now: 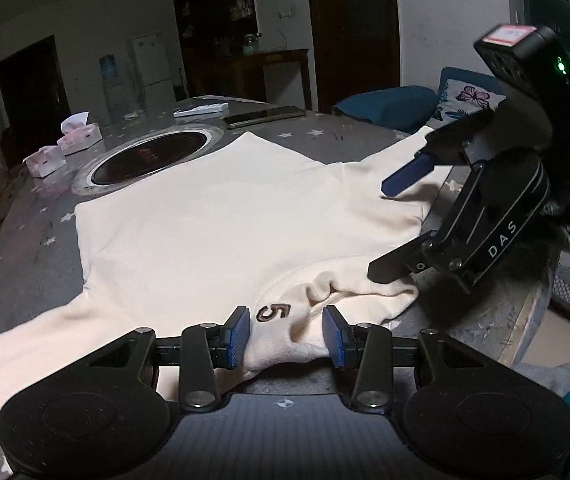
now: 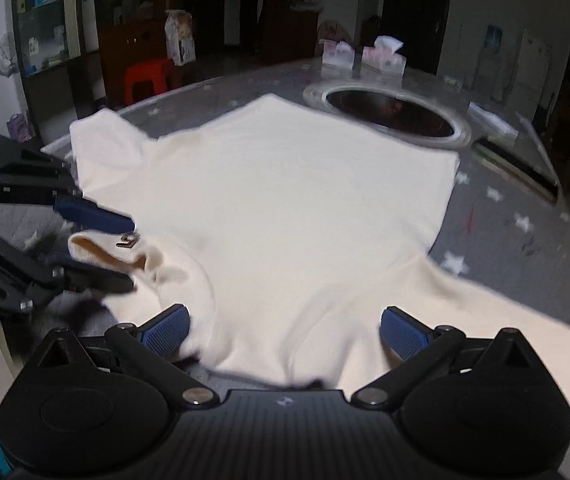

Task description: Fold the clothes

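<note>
Cream sweatshirt [image 1: 213, 216] flat on worktop [image 1: 37, 216], soft, limp. My left gripper [image 1: 287, 336] half open round the collar; right gripper [image 2: 285, 330] wide open, empty, at shoulder edge.

desk: grey star-print cover [image 1: 317, 133], rounded edge
centre of frame: cream sweater [image 1: 221, 216] spread flat
upper centre: round dark inset plate [image 1: 153, 156], touching the sweater's hem
left edge: two pink tissue boxes [image 1: 79, 136]
upper centre, far side: dark phone [image 1: 263, 115], white flat box [image 1: 201, 109]
</note>
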{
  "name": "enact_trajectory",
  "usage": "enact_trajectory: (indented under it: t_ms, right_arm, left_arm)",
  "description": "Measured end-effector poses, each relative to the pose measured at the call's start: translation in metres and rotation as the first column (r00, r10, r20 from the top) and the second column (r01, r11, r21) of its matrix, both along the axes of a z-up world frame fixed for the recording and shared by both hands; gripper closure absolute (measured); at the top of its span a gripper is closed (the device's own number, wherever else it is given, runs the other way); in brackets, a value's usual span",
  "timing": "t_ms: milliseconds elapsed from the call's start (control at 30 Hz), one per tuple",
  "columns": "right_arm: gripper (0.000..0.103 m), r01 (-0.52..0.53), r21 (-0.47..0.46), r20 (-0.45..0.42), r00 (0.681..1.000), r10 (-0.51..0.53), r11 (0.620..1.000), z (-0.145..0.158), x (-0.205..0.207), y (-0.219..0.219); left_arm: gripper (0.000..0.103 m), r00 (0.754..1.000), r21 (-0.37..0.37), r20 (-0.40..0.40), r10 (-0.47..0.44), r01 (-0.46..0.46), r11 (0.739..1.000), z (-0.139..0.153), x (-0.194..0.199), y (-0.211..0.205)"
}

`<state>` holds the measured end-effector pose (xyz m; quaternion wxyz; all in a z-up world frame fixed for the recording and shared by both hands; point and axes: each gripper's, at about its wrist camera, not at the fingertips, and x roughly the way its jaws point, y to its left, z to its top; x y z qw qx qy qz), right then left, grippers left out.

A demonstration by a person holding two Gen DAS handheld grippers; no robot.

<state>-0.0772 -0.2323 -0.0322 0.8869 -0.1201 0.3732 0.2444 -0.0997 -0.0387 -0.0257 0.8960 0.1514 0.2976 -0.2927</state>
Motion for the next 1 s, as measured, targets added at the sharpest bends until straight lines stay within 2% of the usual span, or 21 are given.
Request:
enact_trajectory:
  t_ms: [100,200,433,600,800,1000]
  right_arm:
    - [0.000,0.026,0.034,0.003,1.000,-0.026,0.999,0.005,-0.002,-0.010]
    - [0.000,0.095,0.077,0.004,0.995,-0.096,0.992,0.012,-0.003,-0.033]
    - [0.002,0.297,0.091,0.007,0.954,-0.299,0.951,0.012,-0.004,-0.090]
    - [0.010,0.434,0.113,0.006,0.899,-0.438,0.894,0.011,-0.002,-0.131]
    - [0.023,0.584,0.148,-0.008,0.808,-0.590,0.798,0.008,-0.001,-0.180]
    - [0.037,0.678,0.175,-0.033,0.729,-0.684,0.714,0.001,0.001,-0.217]
  left_arm:
    - [0.060,1.000,-0.019,0.002,-0.013,0.013,1.000,0.008,0.001,0.002]
    - [0.059,0.999,-0.034,0.035,-0.030,0.031,0.999,0.020,0.000,0.002]
    - [0.059,0.999,-0.062,0.039,-0.020,0.023,0.998,0.036,0.018,-0.009]
    - [0.059,0.999,-0.057,0.036,-0.027,0.029,0.998,0.038,0.031,-0.026]
    - [0.059,0.999,-0.061,0.019,-0.030,0.031,0.998,0.037,0.041,-0.044]
    - [0.057,0.999,-0.052,0.005,-0.053,0.053,0.997,0.033,0.046,-0.063]
